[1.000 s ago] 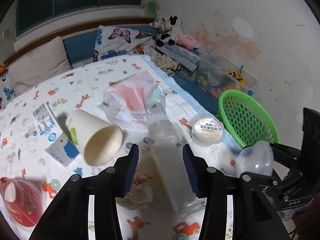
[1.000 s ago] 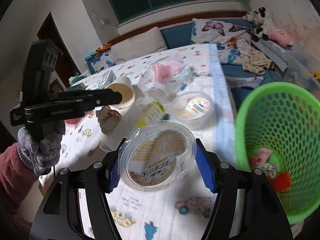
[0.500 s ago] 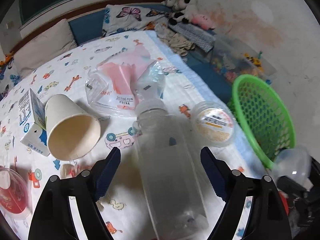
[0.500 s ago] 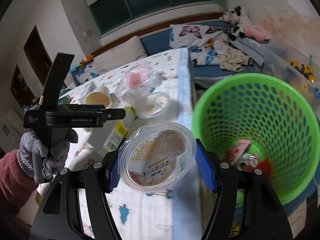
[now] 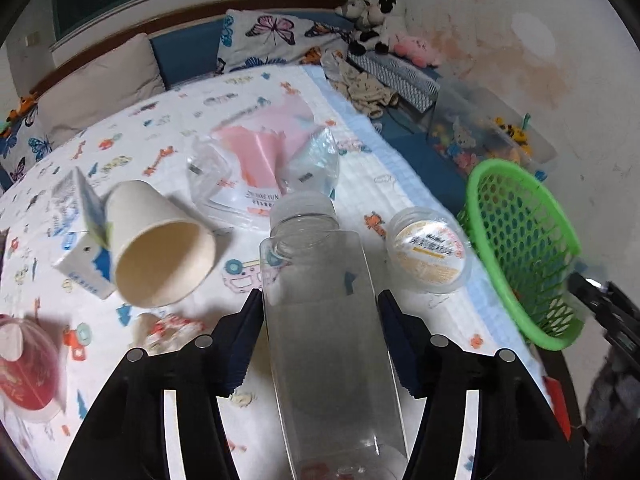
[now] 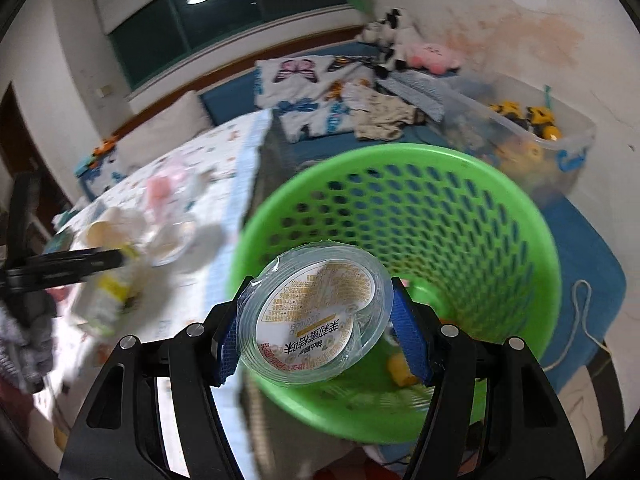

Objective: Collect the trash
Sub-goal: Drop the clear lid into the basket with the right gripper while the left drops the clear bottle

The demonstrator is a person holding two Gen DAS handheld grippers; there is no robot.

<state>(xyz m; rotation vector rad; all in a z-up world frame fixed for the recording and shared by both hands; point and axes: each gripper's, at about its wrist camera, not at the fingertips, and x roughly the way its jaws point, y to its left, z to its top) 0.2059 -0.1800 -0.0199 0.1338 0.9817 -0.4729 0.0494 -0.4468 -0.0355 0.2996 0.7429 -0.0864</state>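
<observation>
My left gripper is shut on a clear plastic bottle, held above the patterned bed sheet. My right gripper is shut on a clear round cup with a printed foil lid, held over the near rim of the green mesh basket. The basket also shows in the left wrist view, off the bed's right edge. On the sheet lie a paper cup, a small carton, a clear bag with pink paper, another lidded clear cup and a red-lidded cup.
A crumpled wrapper lies left of the left gripper. Pillows, plush toys and a clear toy bin stand along the wall. Some trash lies in the basket's bottom. The left gripper with its bottle shows blurred in the right wrist view.
My left gripper has closed on the clear bottle and lifted it. My right gripper has carried the lidded cup from above the bed to over the green basket.
</observation>
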